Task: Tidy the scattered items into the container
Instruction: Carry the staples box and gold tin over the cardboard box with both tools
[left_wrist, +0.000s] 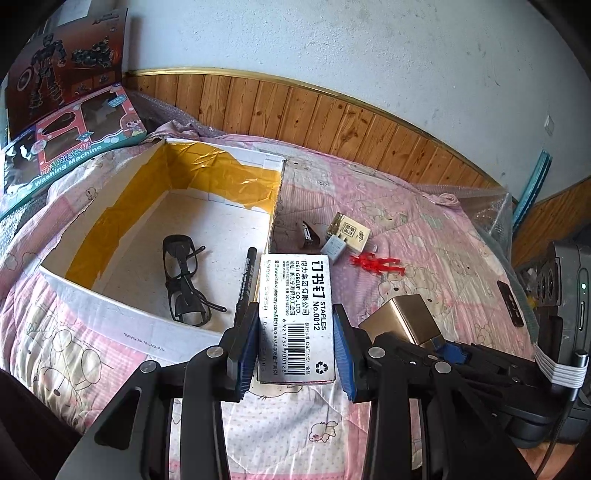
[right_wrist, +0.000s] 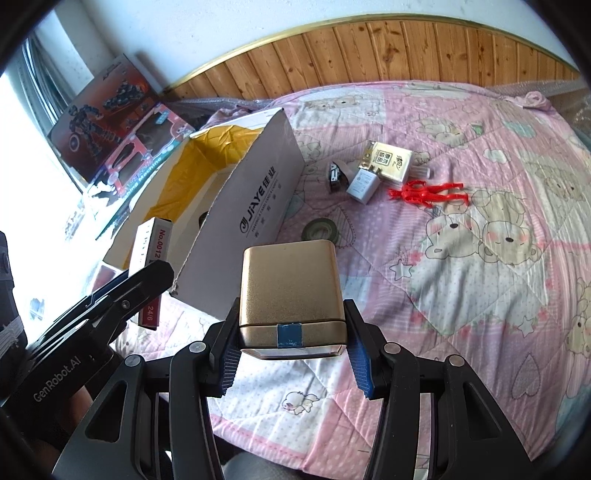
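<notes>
While I am watching through both wrist cameras, my left gripper (left_wrist: 297, 345) is clamping a staple box (left_wrist: 297, 314) between its blue pads, label side up, and holding it just beside the near right corner of the cardboard box (left_wrist: 110, 306), above the pink quilt (left_wrist: 424, 206). In the right wrist view that same staple box (right_wrist: 149, 273) is showing on edge against the cardboard box's (right_wrist: 255, 221) outer wall, with the left gripper (right_wrist: 147, 280) around it.

My right gripper (right_wrist: 293, 354) is squeezing a gold tin (right_wrist: 290, 291), pads pressing on both of its sides, a patch of blue tape facing the camera. It is hanging to the right of the cardboard box, close to its near corner. From the left wrist the tin (left_wrist: 400, 317) is appearing just beside the staple box.

Inside the cardboard box, glasses (left_wrist: 184, 277) and a black marker (left_wrist: 245, 284) are lying on the floor. Farther right of it on the quilt, a phone charger (right_wrist: 364, 184), a cream packet (right_wrist: 391, 164), a small dark clip-like thing (right_wrist: 334, 173) and a red toy figure (right_wrist: 428, 192) are sitting near one another, with a roll of tape (right_wrist: 321, 230) closer to the box wall.
</notes>
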